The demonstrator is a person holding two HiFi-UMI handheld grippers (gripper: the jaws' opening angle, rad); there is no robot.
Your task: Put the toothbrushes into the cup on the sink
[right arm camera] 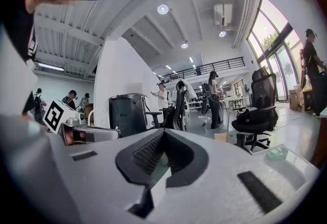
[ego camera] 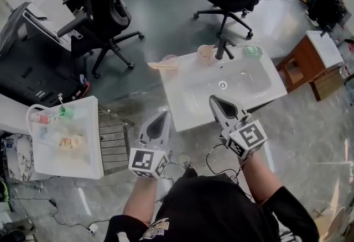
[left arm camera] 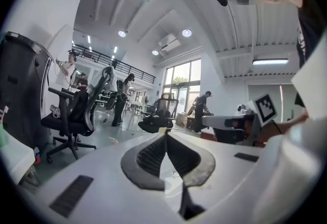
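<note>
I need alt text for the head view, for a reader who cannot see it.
Seen from above, a person holds the left gripper and the right gripper, both with jaws shut and empty, in front of a white sink. A beige cup stands on its far rim beside the dark tap.

Left tool [left arm camera: 166, 138]: jaws together, nothing between them.
Office chair [left arm camera: 76, 113]: black, far left.
Person [left arm camera: 121, 103]: standing beyond the chair.
</note>
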